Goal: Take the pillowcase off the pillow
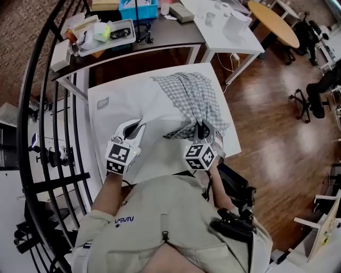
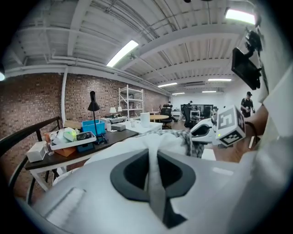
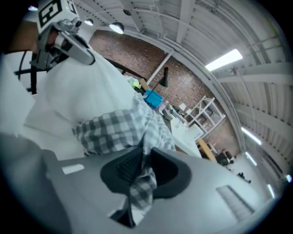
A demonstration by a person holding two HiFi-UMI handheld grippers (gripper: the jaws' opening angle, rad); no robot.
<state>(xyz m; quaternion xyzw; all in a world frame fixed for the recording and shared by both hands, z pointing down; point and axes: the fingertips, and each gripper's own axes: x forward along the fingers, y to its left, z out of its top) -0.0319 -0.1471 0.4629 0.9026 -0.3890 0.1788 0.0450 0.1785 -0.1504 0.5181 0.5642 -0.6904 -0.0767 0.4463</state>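
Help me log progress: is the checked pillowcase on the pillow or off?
Partly off: the pillowcase is bunched over the right part of the pillow, whose left part lies bare white.

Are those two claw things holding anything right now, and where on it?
Yes. The left gripper pinches a fold of the white pillow at its near edge. The right gripper pinches the checked pillowcase at its near edge.

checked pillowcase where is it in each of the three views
Head view: the checked pillowcase lies centre, slightly up and right.
Left gripper view: a thin strip right of centre.
Right gripper view: centre, running down between the jaws.
Shared landmark: the blue bin on the far desk.
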